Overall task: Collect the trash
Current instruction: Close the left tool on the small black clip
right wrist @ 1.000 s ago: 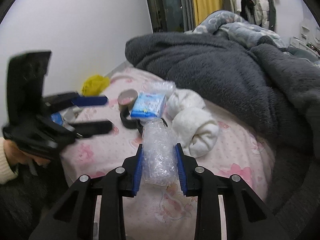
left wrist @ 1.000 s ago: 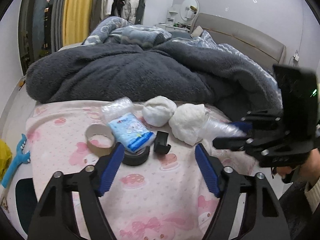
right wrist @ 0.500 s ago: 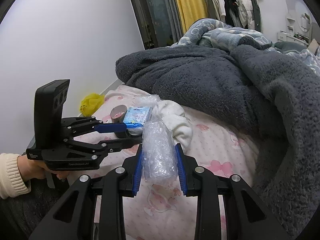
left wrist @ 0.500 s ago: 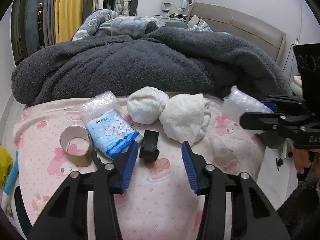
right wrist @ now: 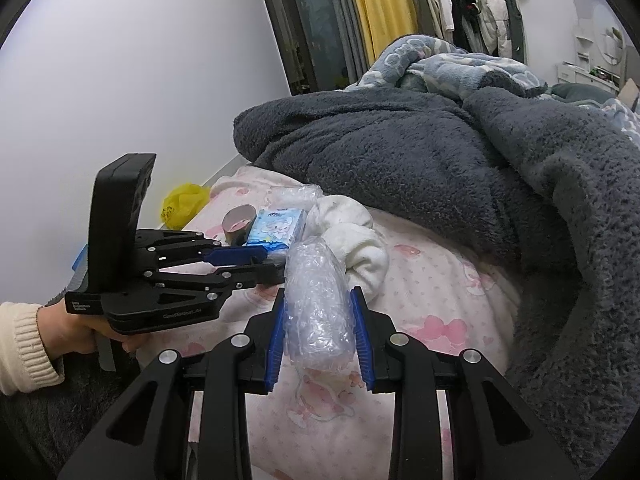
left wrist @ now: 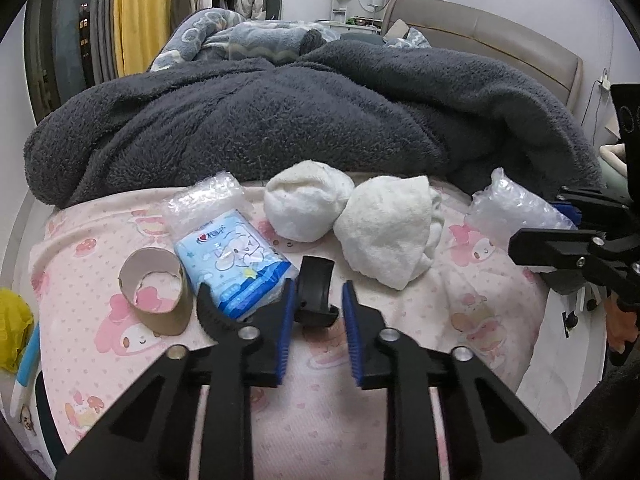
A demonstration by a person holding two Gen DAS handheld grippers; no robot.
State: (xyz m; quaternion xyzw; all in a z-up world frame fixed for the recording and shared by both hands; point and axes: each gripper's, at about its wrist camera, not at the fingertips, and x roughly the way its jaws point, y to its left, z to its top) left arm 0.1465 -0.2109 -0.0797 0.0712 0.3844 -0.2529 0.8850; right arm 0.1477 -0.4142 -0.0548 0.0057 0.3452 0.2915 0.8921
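- Bubble wrap [right wrist: 318, 308]: light, soft, crushable; clamped at mid-length by the right gripper [right wrist: 318, 312], held above the pink sheet [right wrist: 432, 292].
- Black clip [left wrist: 316, 292]: small, rigid, likely slick; lies on the sheet beside the tissue pack [left wrist: 234, 266]; best taken across its sides.
- Left gripper [left wrist: 316, 308]: jaws parted, narrower than a second ago, now bracketing the clip.

The bed [left wrist: 472, 320] wears a pink cartoon sheet; on it lie a cardboard tube [left wrist: 154, 296], tissue pack [left wrist: 236, 264], black clip [left wrist: 316, 292], two white towels [left wrist: 384, 228]; grey blanket [left wrist: 280, 128] behind
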